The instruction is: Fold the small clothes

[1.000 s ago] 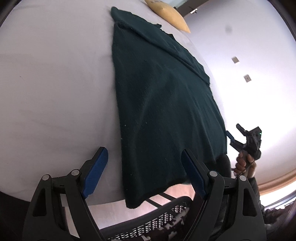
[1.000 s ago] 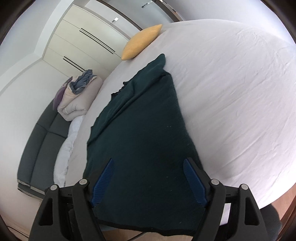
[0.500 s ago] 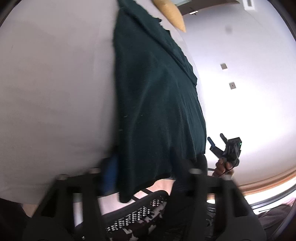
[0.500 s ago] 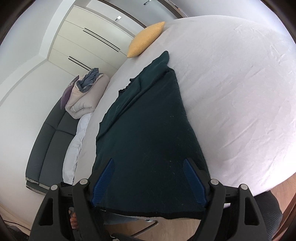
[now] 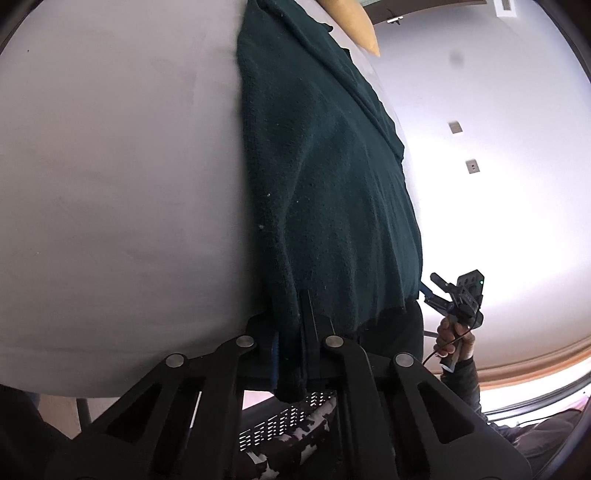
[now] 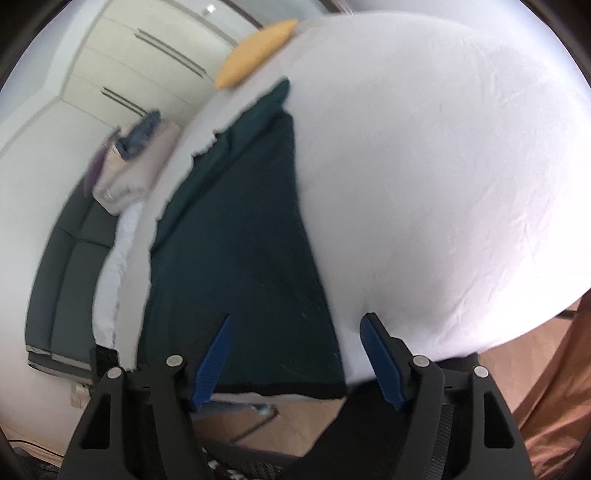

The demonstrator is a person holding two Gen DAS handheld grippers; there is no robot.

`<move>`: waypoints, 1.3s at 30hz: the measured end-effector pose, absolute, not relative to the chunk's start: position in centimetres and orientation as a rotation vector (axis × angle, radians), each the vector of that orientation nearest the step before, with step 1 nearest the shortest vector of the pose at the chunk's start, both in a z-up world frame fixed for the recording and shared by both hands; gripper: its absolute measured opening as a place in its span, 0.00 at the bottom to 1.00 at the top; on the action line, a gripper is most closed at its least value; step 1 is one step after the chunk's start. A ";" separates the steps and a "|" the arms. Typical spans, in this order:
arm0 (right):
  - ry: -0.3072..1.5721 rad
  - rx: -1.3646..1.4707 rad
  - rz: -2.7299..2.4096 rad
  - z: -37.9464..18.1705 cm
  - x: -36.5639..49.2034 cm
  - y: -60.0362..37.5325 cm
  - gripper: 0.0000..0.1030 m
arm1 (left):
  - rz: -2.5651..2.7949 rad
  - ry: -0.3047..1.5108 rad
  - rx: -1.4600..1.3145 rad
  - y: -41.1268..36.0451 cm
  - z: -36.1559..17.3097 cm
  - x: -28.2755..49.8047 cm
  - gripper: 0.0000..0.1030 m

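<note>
A: L gripper (image 5: 291,354) pads — visible?
B: No, buried in the dark green cloth (image 5: 325,192). Yellow cushion (image 5: 354,26) cut by top edge.
A: R view?
B: Blurred; bedding pile (image 6: 129,173) unclear.

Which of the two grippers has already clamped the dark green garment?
The left gripper: it is shut on the dark green garment at its near corner. The right gripper has jaws apart, closing, pads not yet pressing the cloth.

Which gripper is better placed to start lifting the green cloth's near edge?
Left. The left gripper is already shut on the dark green cloth corner; the right gripper straddles its corner, jaws closing, pads not yet pressing.
</note>
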State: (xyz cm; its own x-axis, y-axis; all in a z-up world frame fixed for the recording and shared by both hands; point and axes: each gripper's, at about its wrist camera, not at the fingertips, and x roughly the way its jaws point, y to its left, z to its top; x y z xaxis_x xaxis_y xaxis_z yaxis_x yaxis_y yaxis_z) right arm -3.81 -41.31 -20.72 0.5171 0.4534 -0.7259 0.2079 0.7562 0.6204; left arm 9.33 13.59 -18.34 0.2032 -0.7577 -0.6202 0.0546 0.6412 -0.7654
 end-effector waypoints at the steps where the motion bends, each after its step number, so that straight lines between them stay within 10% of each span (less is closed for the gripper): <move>1: 1.058 0.723 0.162 -21.0 -3.6 -41.2 0.68 | -0.633 1.246 -0.689 13.4 -18.2 9.4 0.06; 15: 1.162 0.771 0.271 -22.2 -2.9 -41.0 0.45 | -0.642 1.228 -0.693 13.4 -18.5 9.1 0.06; 20: 1.141 0.783 0.273 -21.9 -3.4 -41.0 0.10 | -0.649 1.219 -0.693 13.6 -18.2 8.9 0.04; 39: 0.841 0.935 0.437 -17.2 -3.0 -41.0 0.08 | -0.761 0.987 -0.865 14.4 -12.1 9.3 0.04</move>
